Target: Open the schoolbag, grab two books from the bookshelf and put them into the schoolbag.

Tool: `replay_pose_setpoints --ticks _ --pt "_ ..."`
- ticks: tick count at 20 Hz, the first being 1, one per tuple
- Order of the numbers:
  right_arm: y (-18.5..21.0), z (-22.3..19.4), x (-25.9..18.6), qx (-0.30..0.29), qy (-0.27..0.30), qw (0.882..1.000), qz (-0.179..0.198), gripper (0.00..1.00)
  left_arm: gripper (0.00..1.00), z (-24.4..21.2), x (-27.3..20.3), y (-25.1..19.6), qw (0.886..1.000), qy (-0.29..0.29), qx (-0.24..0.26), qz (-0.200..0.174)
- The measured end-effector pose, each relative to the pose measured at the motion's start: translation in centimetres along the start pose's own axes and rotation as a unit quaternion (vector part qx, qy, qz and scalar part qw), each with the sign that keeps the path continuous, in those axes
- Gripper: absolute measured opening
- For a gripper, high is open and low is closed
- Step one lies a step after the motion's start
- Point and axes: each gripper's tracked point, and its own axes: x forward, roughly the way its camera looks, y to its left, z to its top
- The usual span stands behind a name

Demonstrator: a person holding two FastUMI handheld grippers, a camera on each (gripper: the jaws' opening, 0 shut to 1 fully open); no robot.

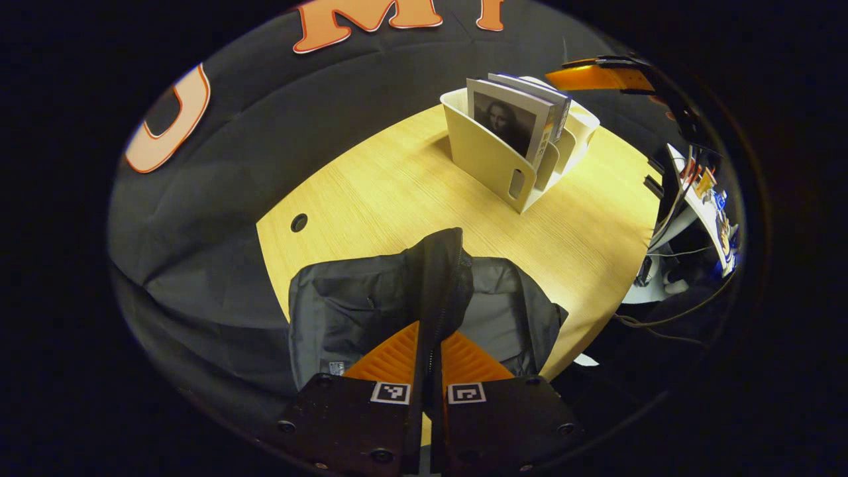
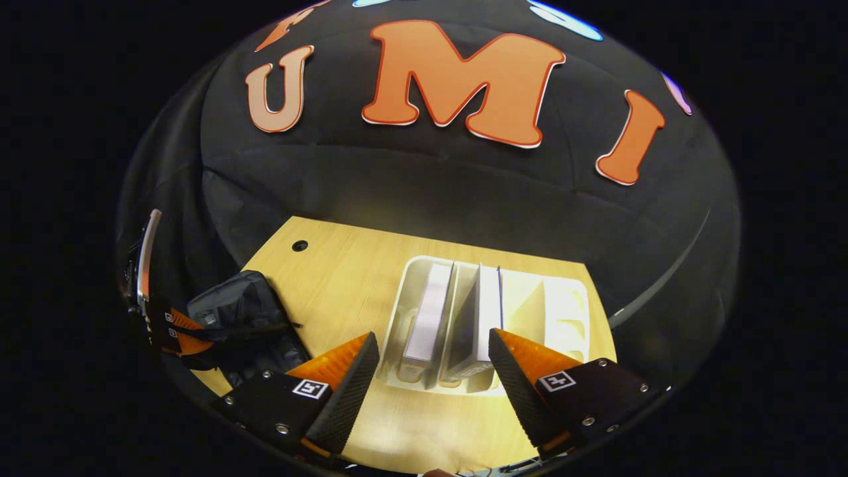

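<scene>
No readable words, brand names or numbers appear on any item.

Signs present: square black-and-white coded marker tags (image 1: pixel 390 392) on the gripper finger mounts, in both gripper views.

A small grey sewn label (image 1: pixel 336 368) on the black fabric schoolbag (image 1: pixel 344 311): too small to read.

Print on the spines of the upright books (image 2: pixel 427 318) in the cream plastic bookshelf (image 2: pixel 563 311): blurred, illegible.

Warm light pours down from above, washing the tabletop (image 1: pixel 397 192) bright yellow, with a soft glare patch near its far edge in the right gripper view. The bookshelf (image 1: pixel 493 162) throws a short shadow to its left. Edges bend hard with fisheye curve and fall off dim; the centre is sharp, the rim smeared.
</scene>
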Motion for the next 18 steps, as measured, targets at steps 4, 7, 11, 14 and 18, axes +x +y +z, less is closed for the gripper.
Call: replay_pose_setpoints --ticks 4,7,11,14,18 --pt "0.6 0.4 1.7 -0.005 0.038 0.999 0.010 0.99 0.06 0.9 -1.9 2.0 1.000 -0.002 0.012 -0.007" --pt "2.0 0.8 3.5 0.031 0.078 0.995 0.051 0.99 0.07 1.1 -2.9 2.6 1.000 0.001 0.000 -0.026" --pt "0.8 1.1 5.9 0.038 0.114 0.992 0.044 0.97 0.07 1.6 -3.9 4.2 1.000 0.012 0.004 -0.023" --pt "0.9 0.8 7.2 0.082 0.153 0.984 0.051 0.93 0.06 1.4 -3.9 3.6 0.999 0.021 0.014 -0.039" --pt "0.6 0.6 8.7 0.097 0.190 0.976 0.043 0.76 0.06 2.0 -3.6 3.5 0.999 0.023 0.017 -0.042"
